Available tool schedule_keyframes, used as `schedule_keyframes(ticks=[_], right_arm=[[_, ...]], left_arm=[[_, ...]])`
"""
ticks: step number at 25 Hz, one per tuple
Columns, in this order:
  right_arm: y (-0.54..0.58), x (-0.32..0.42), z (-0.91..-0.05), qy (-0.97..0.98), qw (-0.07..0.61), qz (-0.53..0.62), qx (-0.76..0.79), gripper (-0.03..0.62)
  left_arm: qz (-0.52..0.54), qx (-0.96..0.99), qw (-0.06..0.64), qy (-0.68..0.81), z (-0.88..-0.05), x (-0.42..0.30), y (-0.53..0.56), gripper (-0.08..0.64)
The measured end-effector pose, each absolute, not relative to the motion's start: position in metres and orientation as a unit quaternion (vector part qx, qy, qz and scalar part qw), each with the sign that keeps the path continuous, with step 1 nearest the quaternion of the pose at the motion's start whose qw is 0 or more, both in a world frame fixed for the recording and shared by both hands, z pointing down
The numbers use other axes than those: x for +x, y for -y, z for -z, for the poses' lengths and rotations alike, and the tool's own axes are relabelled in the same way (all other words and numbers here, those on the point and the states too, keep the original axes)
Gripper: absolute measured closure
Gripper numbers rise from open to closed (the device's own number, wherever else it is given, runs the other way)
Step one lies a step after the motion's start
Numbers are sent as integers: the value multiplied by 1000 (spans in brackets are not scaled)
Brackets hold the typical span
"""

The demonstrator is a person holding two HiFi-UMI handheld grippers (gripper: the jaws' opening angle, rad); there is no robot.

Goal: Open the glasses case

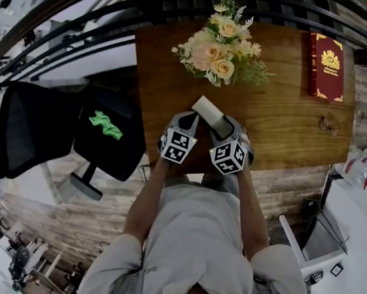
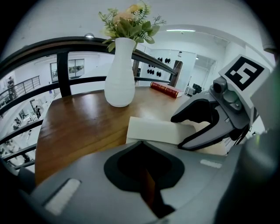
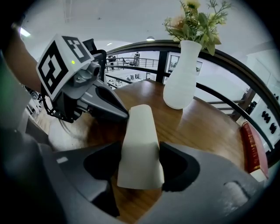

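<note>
Finding the cream, oblong, smooth-shelled glasses case (image 3: 139, 127) lying closed and flat on the brown wooden table (image 1: 285, 122), near its 6 o'clock edge in the head view, pointing away toward 11 o'clock. Finding the right gripper (image 1: 223, 126) straddling the near end, standing wide, both pads seemingly pressing on the long sides. Finding the left gripper (image 2: 142, 144) at 8 o'clock of the case, pinched together on nothing, tips just beside the left flank, possibly touching. Farther out, spotting the white ceramic vase of peach flowers (image 2: 119, 72) at 12 o'clock and, well apart at 2 o'clock, the red hardback book with gold print (image 1: 324, 67).

Judging the step in hand as bracing the body before prying up the lid. Keeping the right grip low, on the lower shell only; otherwise risking clamping the lid shut. Not making out a seam or hinge in any view, so probing along the flank with the left tips first. Then wedging those tips into the seam and levering upward slowly, while pressing the base down onto the slick wood, guarding against sliding or the lid snapping back.
</note>
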State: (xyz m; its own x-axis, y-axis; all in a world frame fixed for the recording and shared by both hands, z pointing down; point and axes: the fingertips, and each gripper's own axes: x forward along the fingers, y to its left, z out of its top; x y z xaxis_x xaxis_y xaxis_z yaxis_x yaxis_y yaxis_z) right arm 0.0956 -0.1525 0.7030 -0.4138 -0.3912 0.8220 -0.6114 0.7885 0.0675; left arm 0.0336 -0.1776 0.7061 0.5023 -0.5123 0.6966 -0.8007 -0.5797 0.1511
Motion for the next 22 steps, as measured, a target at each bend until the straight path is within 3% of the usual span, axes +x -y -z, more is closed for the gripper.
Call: schedule_keyframes(ticks=[17, 22], right_arm=[[156, 99, -691, 833, 429, -154, 314, 321], [157, 100, -685, 838, 420, -156, 313, 351]], left_arm=[[-301, 837, 237, 390, -706, 34, 179, 540], [-303, 838, 236, 387, -707, 34, 180, 540]])
